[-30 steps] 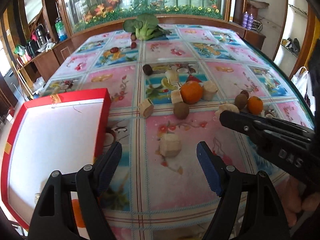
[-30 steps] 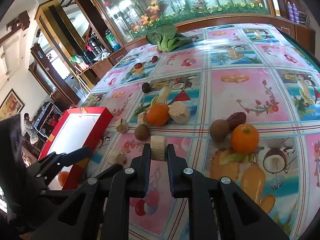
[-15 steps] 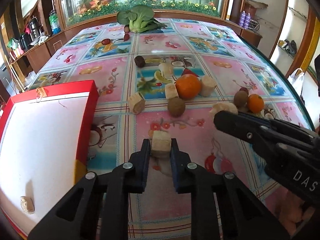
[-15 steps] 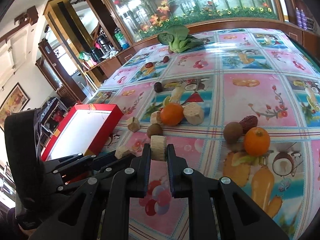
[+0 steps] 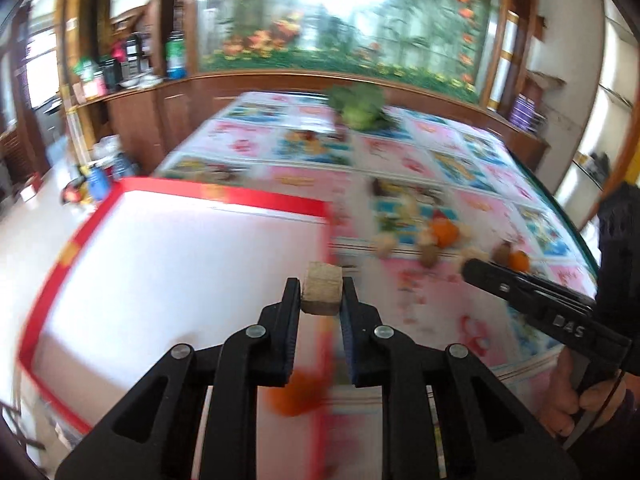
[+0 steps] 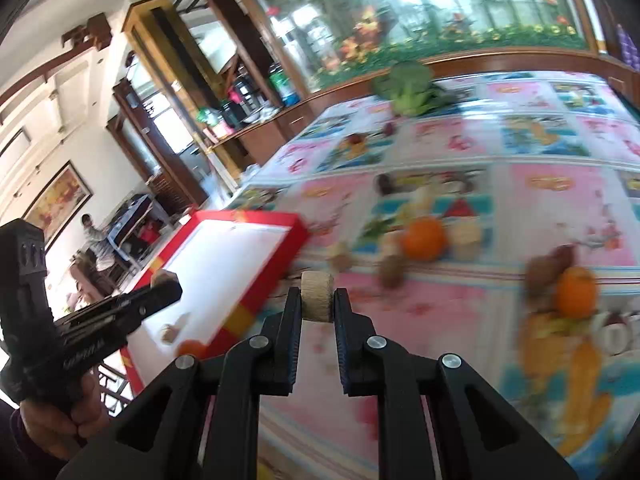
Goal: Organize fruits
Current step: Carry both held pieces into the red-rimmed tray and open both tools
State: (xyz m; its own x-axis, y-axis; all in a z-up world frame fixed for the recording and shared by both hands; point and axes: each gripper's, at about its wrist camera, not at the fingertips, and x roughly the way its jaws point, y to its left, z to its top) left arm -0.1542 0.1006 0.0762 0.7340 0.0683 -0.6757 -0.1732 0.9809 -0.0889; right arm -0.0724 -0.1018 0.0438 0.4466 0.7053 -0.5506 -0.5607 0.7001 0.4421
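Both grippers carry 1 pale chunk each: the left gripper [image 5: 320, 294] pinches a beige block [image 5: 322, 290] above the red box [image 6: 256, 308], the right gripper [image 6: 317, 300] a ridged cylinder [image 6: 317, 295]. 2 pieces lie boxed; 2 oranges [image 6: 424, 238] and several others wait on the desk [image 6: 560, 184].

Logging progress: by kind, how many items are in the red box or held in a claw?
Orange, in the red box: 1
Small brownish piece, in the box: 1
Tan chunks, one in the left claw, one in the right claw: 2
Total: 4
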